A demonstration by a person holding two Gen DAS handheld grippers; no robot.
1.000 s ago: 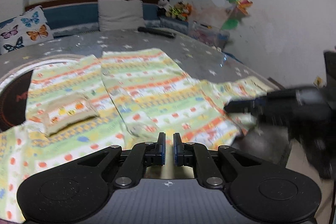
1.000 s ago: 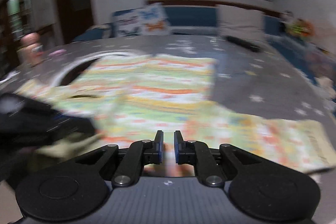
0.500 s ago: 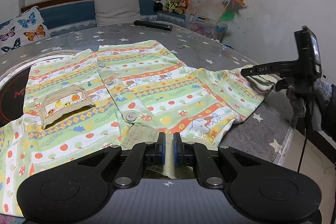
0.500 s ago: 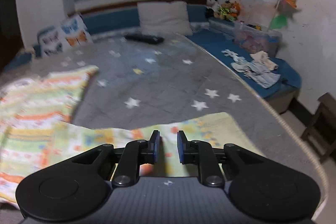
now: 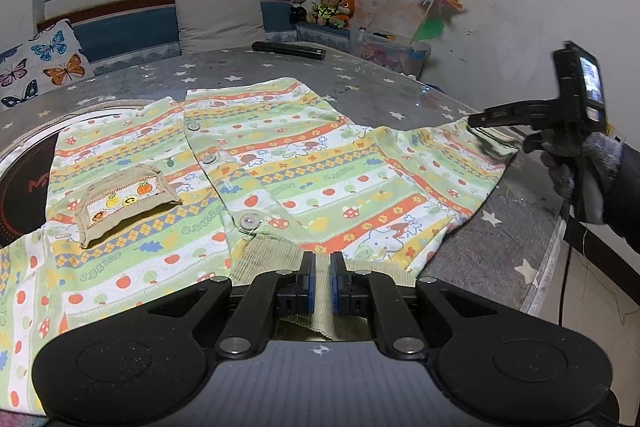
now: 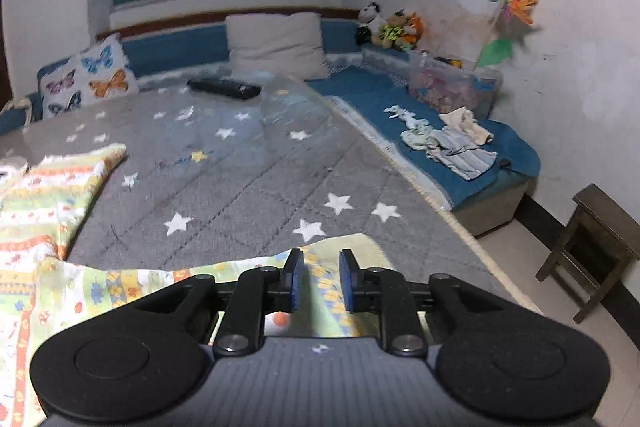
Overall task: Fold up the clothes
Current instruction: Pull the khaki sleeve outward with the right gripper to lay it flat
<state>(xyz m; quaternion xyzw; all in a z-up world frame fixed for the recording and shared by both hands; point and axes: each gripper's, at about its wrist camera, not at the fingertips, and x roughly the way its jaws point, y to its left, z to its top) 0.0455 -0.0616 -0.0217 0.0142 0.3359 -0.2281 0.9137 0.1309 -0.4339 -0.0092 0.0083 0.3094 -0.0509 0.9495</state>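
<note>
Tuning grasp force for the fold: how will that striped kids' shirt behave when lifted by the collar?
Likely floppy: the striped shirt lies flat with wrinkles, so it should drape and sag from the left gripper, shut on its ribbed collar. Probably light, since the knit looks thin. The sleeve lies between the right gripper's opening fingers and may trail.

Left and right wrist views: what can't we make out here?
- Shirt: left sleeve runs off the left wrist view's left edge.
- Collar band: its near end is hidden under the left gripper, which is shut on it.
- Sleeve under the opening right gripper: its near end is hidden by the gripper body.
- Toy box: contents blurred in the right wrist view.
</note>
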